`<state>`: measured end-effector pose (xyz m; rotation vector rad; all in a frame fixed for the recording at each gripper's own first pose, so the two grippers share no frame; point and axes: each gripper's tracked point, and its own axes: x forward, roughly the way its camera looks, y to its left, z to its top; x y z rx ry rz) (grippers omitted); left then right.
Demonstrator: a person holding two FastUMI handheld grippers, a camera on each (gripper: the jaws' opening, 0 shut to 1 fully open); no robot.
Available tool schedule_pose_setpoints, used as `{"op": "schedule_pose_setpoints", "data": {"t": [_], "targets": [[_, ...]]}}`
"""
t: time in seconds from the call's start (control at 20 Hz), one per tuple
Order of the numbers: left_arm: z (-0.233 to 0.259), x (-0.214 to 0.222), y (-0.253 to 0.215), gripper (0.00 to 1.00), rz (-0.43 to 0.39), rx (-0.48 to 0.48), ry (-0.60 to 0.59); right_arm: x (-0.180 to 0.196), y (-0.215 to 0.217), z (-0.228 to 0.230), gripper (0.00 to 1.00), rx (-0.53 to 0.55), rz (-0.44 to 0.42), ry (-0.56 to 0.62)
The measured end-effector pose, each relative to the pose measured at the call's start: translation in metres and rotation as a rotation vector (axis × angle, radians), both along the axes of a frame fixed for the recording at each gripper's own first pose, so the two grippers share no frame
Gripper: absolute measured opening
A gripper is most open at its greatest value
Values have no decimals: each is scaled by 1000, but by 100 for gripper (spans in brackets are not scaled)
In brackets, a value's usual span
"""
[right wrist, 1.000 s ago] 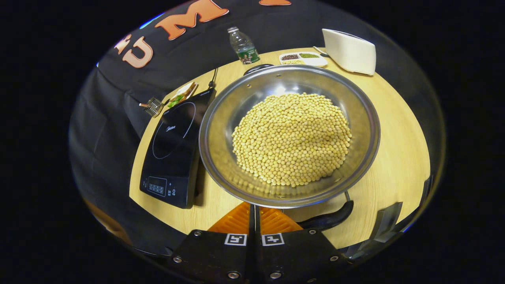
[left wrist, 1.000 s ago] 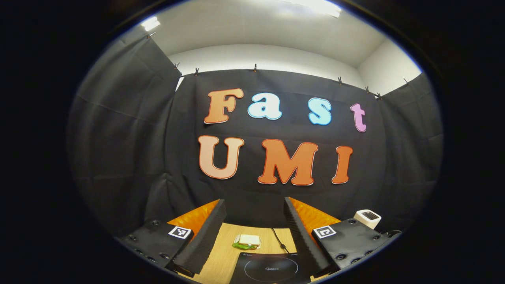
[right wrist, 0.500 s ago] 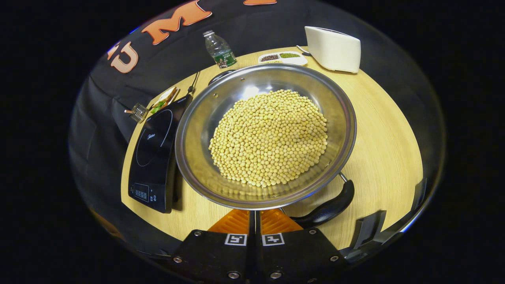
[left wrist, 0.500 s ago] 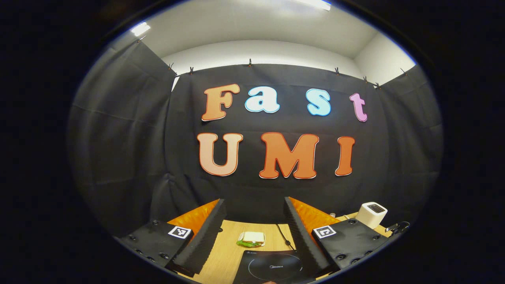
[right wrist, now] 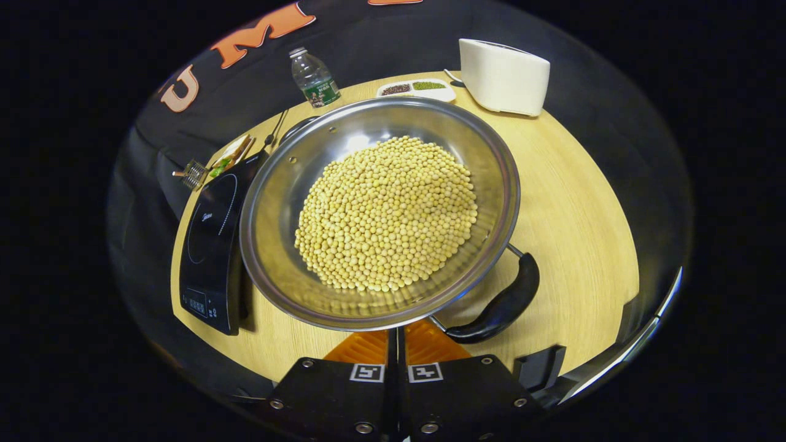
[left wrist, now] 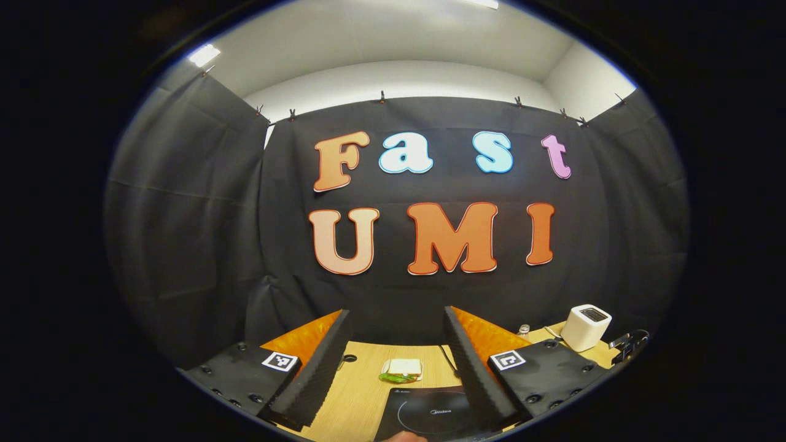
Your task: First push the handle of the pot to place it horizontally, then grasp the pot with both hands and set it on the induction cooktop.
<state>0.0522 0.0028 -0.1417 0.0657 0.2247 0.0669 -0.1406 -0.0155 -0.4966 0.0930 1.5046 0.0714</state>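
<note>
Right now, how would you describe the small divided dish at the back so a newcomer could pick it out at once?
Start at the big steel pot heaped with yellow beans on the round wooden table. Behind its far rim, between the water bottle and the white toaster, lies a white divided dish. It alone has compartments, holding dark and green grains.

pot [right wrist: 288,202]: silver steel, shiny | beans [right wrist: 387,212]: pale yellow | pot handle [right wrist: 500,301]: black | induction cooktop [right wrist: 212,245]: glossy black, thin white ring marked | table [right wrist: 577,221]: light wood grain | toaster [right wrist: 503,67]: white | bottle [right wrist: 313,80]: clear, green label | divided dish [right wrist: 417,91]: white, dark and green fillings
</note>
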Motion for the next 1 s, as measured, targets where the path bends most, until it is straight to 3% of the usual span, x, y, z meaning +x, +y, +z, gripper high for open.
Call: {"op": "schedule_pose_setpoints", "data": {"t": [0.35,0.75,1.0], "targets": [[1,-3,6,98,11,11,-2,11,-19,-3,0,-42,11,16],[-7,-3,5,99,-2,7,7,30,-65,-16,0,-106,-72,31],[-16,0,9,99,5,6,22,39,-77,-17,0,-135,-69,33]]}}
